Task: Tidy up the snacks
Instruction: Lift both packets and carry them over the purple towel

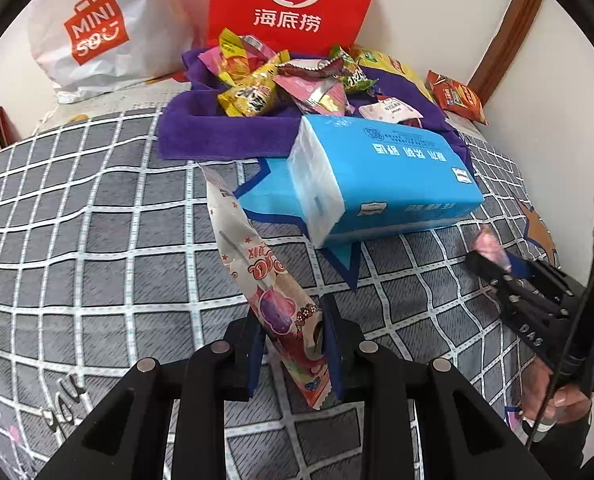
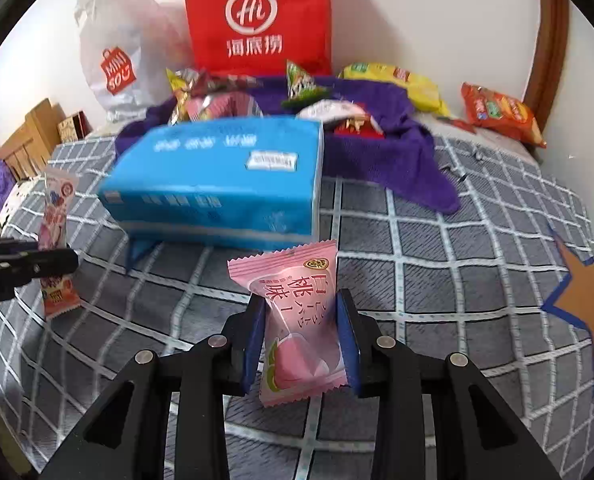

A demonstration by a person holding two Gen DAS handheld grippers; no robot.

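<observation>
Both hands are loaded. The left gripper (image 1: 293,344) is clamped on a long white-and-pink snack packet (image 1: 257,268), pinched near its lower end, so the wrapper's long axis runs up and away from the jaws toward about eleven o'clock in the left wrist view, its free end reaching toward the blue tissue pack (image 1: 381,172). The right gripper (image 2: 301,340) is closed on a small pink peach sweet (image 2: 297,320), held upright with its crimped top edge standing at twelve o'clock above the fingers.

The relation that matters is where the snack pile (image 1: 281,80) lies from each pair of jaws. It sits on the purple towel (image 1: 217,136) at the far side of the checked bed cover (image 1: 97,220), in front of the red bag (image 1: 293,0), and the tissue pack lies squarely between it and both grippers. From the left gripper the pile is at twelve o'clock, past the tissue pack's left end; from the right one it is at about twelve to one o'clock, straight over the pack. Neither hand looks clearly nearer, though the fisheye bend makes that hard to judge. Seen from the left, the right gripper (image 1: 493,256) is out at three o'clock; seen from the right, the long packet (image 2: 57,240) hangs at nine o'clock. Whichever goes first would have to carry its packet up over or around the tissue pack.
</observation>
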